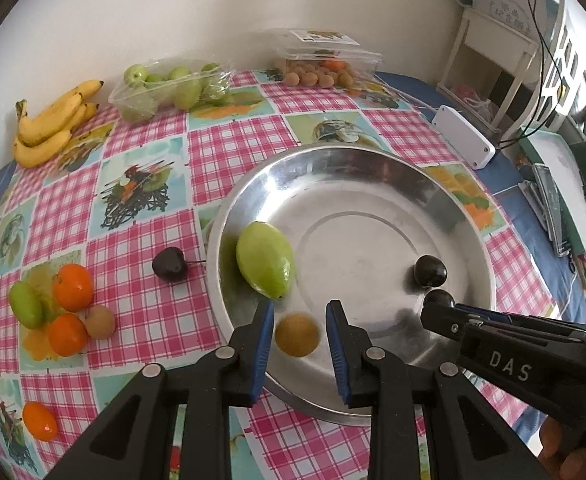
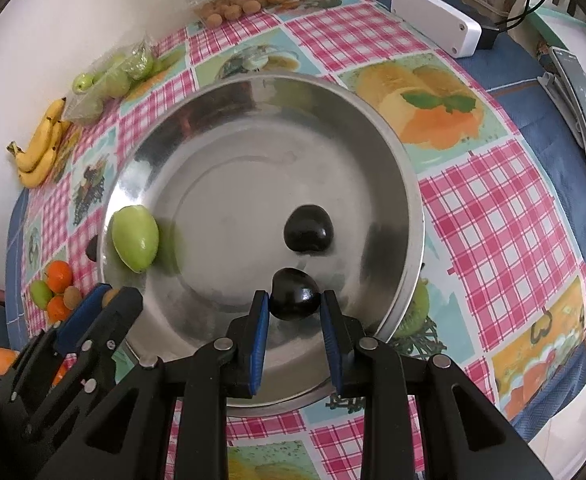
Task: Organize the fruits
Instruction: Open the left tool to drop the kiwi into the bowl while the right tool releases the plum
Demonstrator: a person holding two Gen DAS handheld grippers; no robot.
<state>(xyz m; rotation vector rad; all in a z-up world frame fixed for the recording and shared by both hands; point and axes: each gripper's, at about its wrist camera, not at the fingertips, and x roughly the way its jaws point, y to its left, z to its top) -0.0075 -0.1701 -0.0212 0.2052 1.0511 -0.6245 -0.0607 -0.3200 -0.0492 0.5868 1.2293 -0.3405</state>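
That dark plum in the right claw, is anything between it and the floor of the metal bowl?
Nothing visible. The dark plum is pinched in the right claw just above bare bowl floor. A second plum lies farther in, and the green fruit sits at the left wall.

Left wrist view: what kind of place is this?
Likely a home dining or kitchen corner. A table with a checked fruit-print tablecloth stands against a plain wall, loaded with bananas and a steel bowl; a white shelf unit stands behind it.
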